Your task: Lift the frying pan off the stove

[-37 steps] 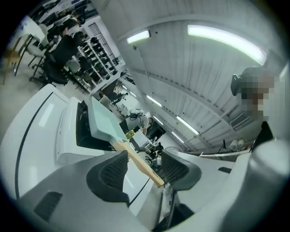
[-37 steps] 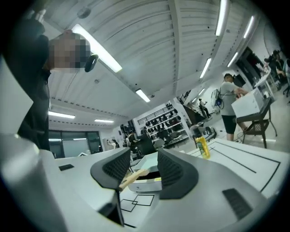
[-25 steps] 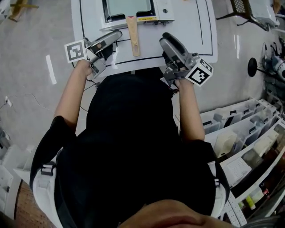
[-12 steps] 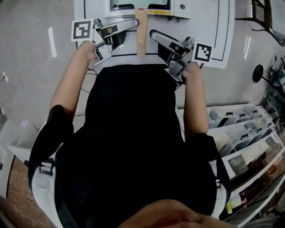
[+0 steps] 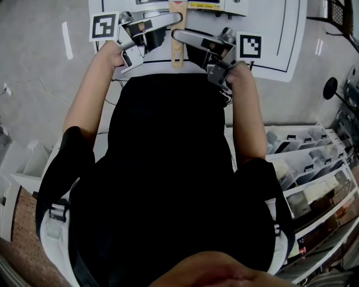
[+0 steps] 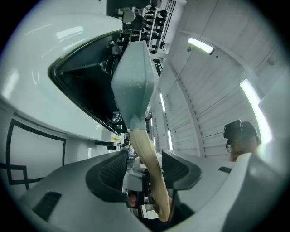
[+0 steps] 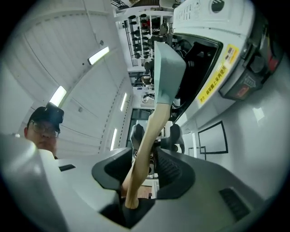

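The frying pan's wooden handle (image 5: 177, 51) sticks out toward me from the white stove (image 5: 227, 5); the pan body is cut off at the top of the head view. My left gripper (image 5: 162, 25) and right gripper (image 5: 188, 44) reach in from either side and straddle the handle. In the left gripper view the grey pan (image 6: 131, 81) sits on the stove (image 6: 27, 59), and its handle (image 6: 145, 149) runs between the spread jaws of my left gripper (image 6: 144, 170). The right gripper view shows the pan (image 7: 167, 72) and its handle (image 7: 147, 136) passing through my open right gripper (image 7: 142, 170).
The stove stands on a white table (image 5: 269, 39) marked with black lines. Open storage bins (image 5: 303, 162) with parts line the floor at my right. A black stand base (image 5: 331, 87) sits at the far right. My torso hides the table's near edge.
Both grippers have moved inward from either side of the handle until their jaws straddle it. The head camera has tipped, so the stove has slid toward the top edge.
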### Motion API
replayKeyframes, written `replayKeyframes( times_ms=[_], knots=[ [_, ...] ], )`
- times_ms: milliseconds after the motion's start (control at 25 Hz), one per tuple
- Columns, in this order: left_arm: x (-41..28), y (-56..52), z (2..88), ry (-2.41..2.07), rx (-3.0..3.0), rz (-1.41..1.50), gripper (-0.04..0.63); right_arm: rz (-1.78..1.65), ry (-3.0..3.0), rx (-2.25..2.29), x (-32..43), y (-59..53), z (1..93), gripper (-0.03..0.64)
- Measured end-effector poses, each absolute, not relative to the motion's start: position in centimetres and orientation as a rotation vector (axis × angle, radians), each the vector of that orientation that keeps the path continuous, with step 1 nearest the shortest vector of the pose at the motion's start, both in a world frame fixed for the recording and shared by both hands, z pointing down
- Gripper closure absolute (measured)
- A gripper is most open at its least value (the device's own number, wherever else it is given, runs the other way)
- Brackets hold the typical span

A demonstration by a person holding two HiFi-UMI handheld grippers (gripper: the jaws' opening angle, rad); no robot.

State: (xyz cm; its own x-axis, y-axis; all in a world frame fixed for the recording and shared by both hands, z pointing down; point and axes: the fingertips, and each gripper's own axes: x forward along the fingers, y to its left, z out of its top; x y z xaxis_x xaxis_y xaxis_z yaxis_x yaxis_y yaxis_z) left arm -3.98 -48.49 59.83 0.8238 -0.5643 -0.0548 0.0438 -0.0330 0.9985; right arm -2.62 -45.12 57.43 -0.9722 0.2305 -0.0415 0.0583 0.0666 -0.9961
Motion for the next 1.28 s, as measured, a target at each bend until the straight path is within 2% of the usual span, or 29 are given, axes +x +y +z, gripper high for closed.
replayKeyframes(
  times_ms=[200, 240, 560, 960, 1280],
  knots=[
    [-2.9, -48.7, 59.4, -0.405, 1.53, -0.504, 0.369, 2.001, -2.204, -0.337, -3.0, -44.8, 57.0, 0.483],
    [-2.9, -48.7, 59.3, -0.391, 1.528, -0.511, 0.407, 2.0, -2.204, -0.341, -3.0, -44.8, 57.0, 0.482],
    [-2.7, -48.7, 58.9, -0.369, 1.52, -0.473, 0.44, 1.967, -2.247, -0.336, -3.1, -44.9, 56.8, 0.482],
    [-3.3, -48.9, 56.3, -0.379, 1.607, -0.424, 0.442, 1.936, -2.364, -0.316, -3.3, -45.5, 54.3, 0.476],
    [-1.9, -45.8, 50.4, -0.365, 1.713, -0.371, 0.437, 1.798, -2.499, -0.315, -2.1, -42.3, 48.7, 0.468]
  ],
)
